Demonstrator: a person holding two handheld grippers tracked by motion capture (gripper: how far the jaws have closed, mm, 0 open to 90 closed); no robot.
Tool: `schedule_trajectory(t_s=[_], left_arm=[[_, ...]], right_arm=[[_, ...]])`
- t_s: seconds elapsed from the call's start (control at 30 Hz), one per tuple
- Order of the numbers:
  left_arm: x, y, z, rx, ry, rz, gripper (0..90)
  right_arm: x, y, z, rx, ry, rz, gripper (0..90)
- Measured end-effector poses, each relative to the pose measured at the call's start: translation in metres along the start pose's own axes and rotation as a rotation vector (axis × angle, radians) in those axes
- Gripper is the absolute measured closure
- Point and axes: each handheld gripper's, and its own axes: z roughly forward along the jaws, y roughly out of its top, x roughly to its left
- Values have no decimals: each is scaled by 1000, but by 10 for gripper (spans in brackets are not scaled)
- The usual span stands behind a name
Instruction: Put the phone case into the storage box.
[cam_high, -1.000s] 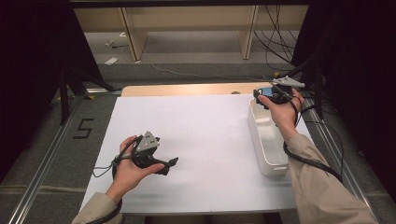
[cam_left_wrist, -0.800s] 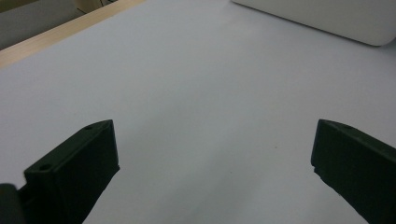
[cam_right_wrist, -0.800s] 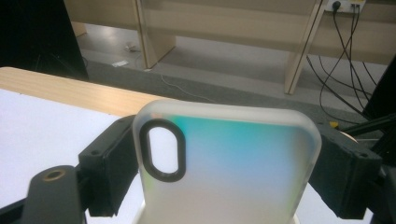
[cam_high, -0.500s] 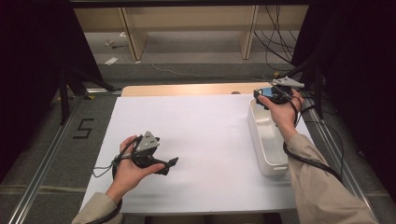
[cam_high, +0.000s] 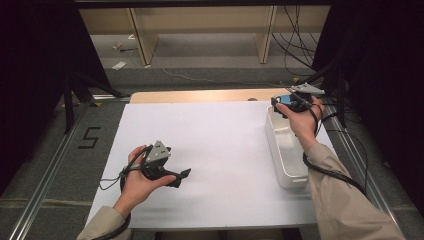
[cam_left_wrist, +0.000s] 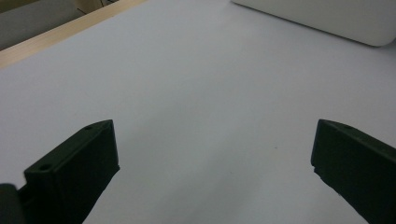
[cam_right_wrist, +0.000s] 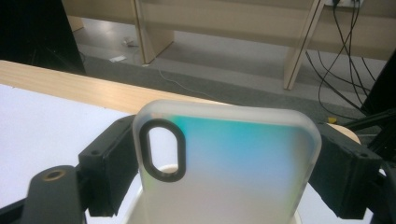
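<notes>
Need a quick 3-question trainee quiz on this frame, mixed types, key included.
1. True or false: the right gripper is shut on the phone case.
2. Over which thing does the right gripper hang? A) the white tray B) the wooden table edge C) the floor
3. Fill in: the jaws of the left gripper stand ____, with nothing but white table cover between them.

Key
1. True: both jaws press the sides of the translucent case.
2. A: in the high view the hand is above the tray's far end.
3. open
</notes>
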Motion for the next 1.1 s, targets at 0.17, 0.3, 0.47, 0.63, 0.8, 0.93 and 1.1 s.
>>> schedule_trajectory(t_s=[0.17,0.3,0.47,0.63,0.8,0.93,1.1], left_arm=[[0,0,0,0,0,0,3],[0,0,0,1,-1,1,3],[0,0,0,1,-1,1,3],[0,0,0,2,-2,3,3],[0,0,0,1,-1,1,3],[0,0,0,1,-2,3,3],[0,0,0,2,-2,3,3]], right_arm=[[0,-1,1,2,0,-2,185],[0,-2,2,3,1,-2,185],[0,-3,2,5,1,2,186],[-1,-3,3,6,-1,1,185],[-1,-4,4,10,-2,-2,185],[-1,-4,4,11,0,-2,185],[-1,-5,5,15,-1,-1,185]])
